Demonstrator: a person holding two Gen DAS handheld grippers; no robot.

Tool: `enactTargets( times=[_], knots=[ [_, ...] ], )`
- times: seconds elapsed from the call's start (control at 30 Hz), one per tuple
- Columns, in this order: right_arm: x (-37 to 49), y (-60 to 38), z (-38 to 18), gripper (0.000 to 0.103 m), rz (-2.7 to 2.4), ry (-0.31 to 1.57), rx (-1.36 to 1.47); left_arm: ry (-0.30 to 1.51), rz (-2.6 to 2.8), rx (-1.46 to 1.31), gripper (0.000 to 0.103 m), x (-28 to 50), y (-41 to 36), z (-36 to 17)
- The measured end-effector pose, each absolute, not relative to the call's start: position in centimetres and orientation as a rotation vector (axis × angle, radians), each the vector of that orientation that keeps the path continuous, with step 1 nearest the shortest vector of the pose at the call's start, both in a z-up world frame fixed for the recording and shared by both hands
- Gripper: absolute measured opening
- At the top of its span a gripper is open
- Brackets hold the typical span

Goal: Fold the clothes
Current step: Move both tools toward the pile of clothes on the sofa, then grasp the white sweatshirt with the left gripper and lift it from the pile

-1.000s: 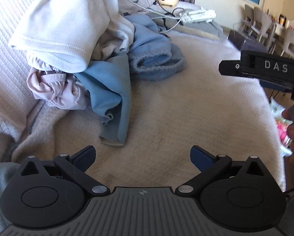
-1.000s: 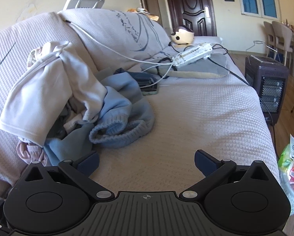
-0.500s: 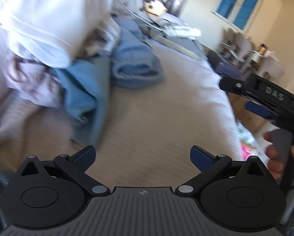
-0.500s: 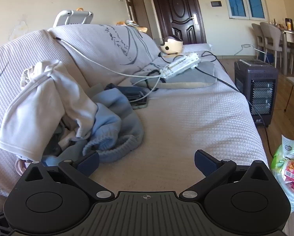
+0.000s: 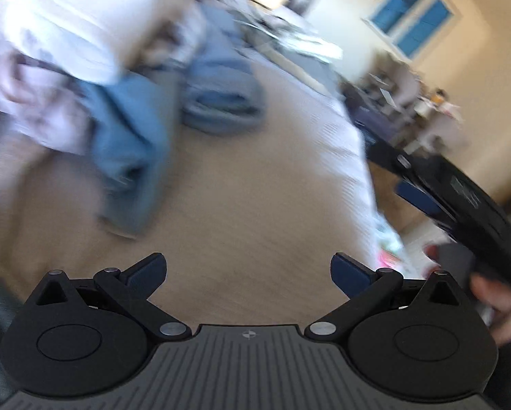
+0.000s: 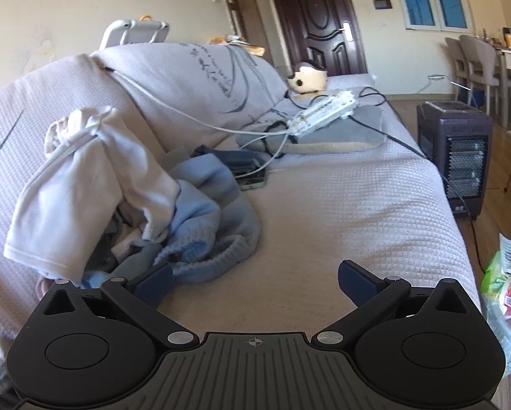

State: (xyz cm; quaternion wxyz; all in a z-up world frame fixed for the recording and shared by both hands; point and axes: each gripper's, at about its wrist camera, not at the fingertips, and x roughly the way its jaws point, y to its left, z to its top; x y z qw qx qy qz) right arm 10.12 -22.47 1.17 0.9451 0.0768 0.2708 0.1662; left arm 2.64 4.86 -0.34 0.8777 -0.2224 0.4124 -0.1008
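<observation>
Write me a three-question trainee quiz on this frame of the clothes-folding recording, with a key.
1. True or false: the left gripper holds a garment between its fingers.
2. Which garment lies draped highest on the pile against the sofa back? A) the cream-white sweatshirt B) the light blue knitted sweater C) a red towel
3. Fill in: the white power strip rests on a grey ____ at the far end of the sofa.

Key:
1. False; both the left gripper and the right gripper are open and empty above the beige textured sofa cover.
2. A
3. cushion
</observation>
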Motion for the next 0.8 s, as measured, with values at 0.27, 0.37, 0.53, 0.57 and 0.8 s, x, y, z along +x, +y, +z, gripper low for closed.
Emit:
enactTargets(
  times=[0.27,0.37,0.53,0.57,0.8],
  knots=[
    [10.2,-19.5,2.3,0.103,0.507,0.561,0.041,0.665,0.026,-0.312,0.103,1.9,6.6,2.3],
    [10.4,-18.3,2.8,0.103,0.571,0.565,-0.003,0.577,0.136,-0.234,0.103,1.7,7.2,3.8],
    [12.5,-15.7,4.7,0.103,0.668,0.577,-0.086,0.521,0.347,-0.100,0.103,3.5,9.0,7.0],
    [12.9,-15.1,5.2,0.103,0.692,0.572,-0.102,0.527,0.378,-0.077,0.103,4.3,9.8,7.1],
    [12.6,-11.3,3.7,0.103,0.719,0.517,0.000,0.519,0.336,-0.056,0.087,7.8,12.0,7.5]
  ],
)
